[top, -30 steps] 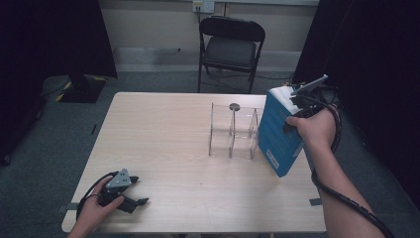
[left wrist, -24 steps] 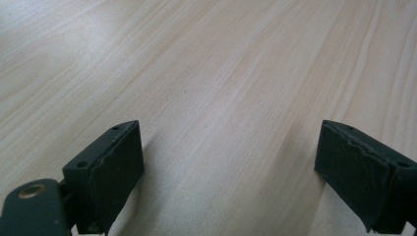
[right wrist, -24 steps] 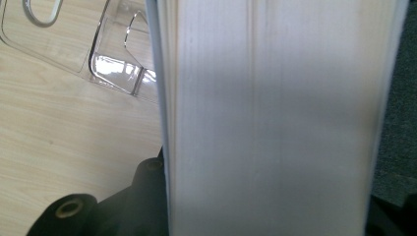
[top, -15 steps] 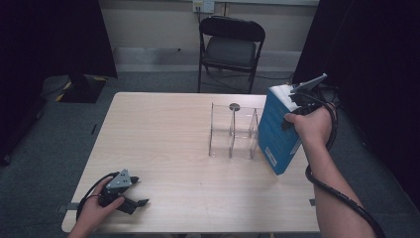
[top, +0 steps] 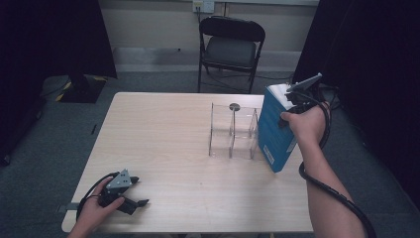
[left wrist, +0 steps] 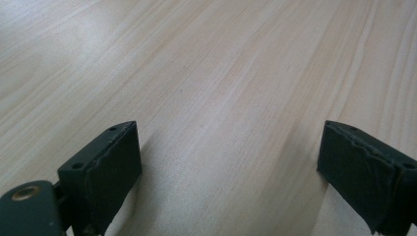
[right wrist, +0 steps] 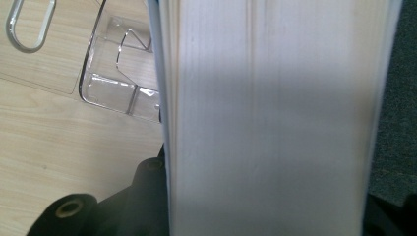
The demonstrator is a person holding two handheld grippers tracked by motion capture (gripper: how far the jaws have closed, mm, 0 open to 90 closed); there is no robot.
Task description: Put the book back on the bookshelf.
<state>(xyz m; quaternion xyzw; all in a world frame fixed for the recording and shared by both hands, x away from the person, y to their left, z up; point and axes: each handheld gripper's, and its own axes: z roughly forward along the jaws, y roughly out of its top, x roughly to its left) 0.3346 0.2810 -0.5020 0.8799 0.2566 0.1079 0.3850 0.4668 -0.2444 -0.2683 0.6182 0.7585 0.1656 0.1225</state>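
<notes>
One camera looks down on the table (top: 163, 148) from high up. Two ride low, very near the wood and the book (right wrist: 265, 118).

This looks like a recording studio or lab: black curtains (top: 54, 34) on both sides, grey carpet floor (top: 44, 134), one folding chair (top: 231, 47), a plain wooden bench (top: 163, 134).

Pale wood-grain tabletop (top: 163, 134) carried clear acrylic divider rack (top: 233, 131) near right edge; left hand-held gripper (top: 130, 201) rested on front-left corner, jaws apart on bare wood.
</notes>
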